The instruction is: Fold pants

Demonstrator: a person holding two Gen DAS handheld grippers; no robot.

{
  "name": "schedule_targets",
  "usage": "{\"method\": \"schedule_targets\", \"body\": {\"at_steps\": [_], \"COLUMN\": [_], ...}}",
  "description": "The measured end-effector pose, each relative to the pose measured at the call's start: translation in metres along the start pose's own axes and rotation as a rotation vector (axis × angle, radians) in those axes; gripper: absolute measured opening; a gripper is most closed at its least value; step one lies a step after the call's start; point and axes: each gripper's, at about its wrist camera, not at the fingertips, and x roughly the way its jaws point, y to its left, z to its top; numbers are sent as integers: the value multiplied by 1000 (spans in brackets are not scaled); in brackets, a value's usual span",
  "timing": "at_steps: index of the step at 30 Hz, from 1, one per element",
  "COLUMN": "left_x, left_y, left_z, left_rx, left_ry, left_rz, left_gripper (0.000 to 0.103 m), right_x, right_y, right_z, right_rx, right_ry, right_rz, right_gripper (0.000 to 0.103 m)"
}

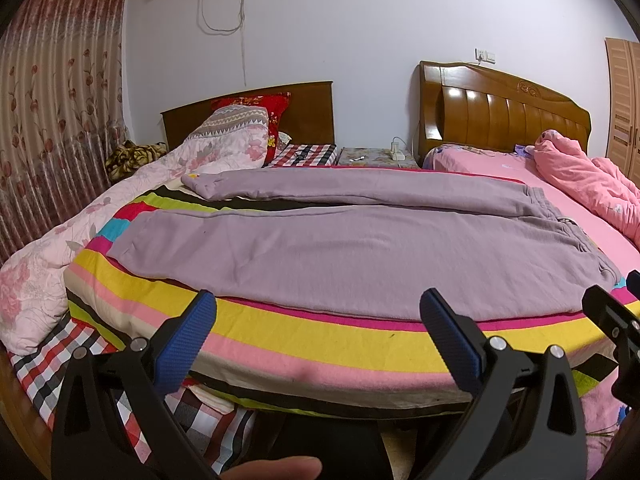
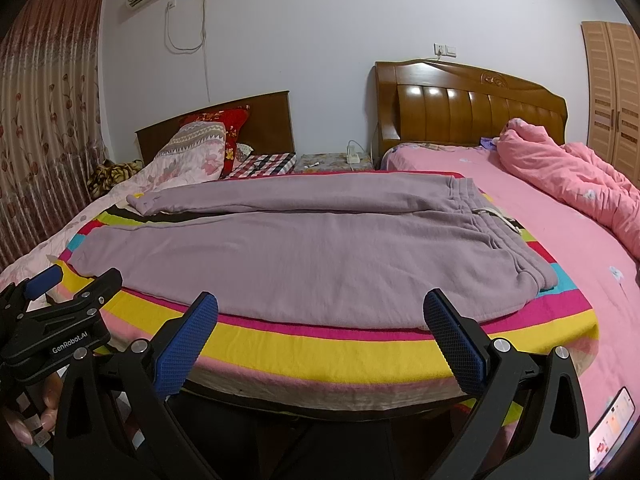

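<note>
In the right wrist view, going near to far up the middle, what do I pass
Right gripper, open → striped blanket → purple pants spread flat → bedside table → white wall.

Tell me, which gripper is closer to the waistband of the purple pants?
Right. The right gripper faces the waistband end; the left gripper sits toward the cuffs.

Mauve sweatpants (image 1: 340,240) flat on striped blanket (image 1: 320,332), legs slightly apart
</note>
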Motion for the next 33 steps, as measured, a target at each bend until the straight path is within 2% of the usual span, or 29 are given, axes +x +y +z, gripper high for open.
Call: {"method": "schedule_targets", "body": {"at_steps": [22,33], "left_x": [0,11], "left_y": [1,2], "left_z": [-2,-6], "left_rx": [-1,6], "left_ry": [2,31], "left_rz": [0,-15], "left_gripper": [102,102], "right_x": [1,14], "right_y": [2,0], "right_z": [4,-8], "right_rx": [2,-22], "right_ry": [6,27], "right_rz": [1,-16], "right_gripper": [99,99]}}
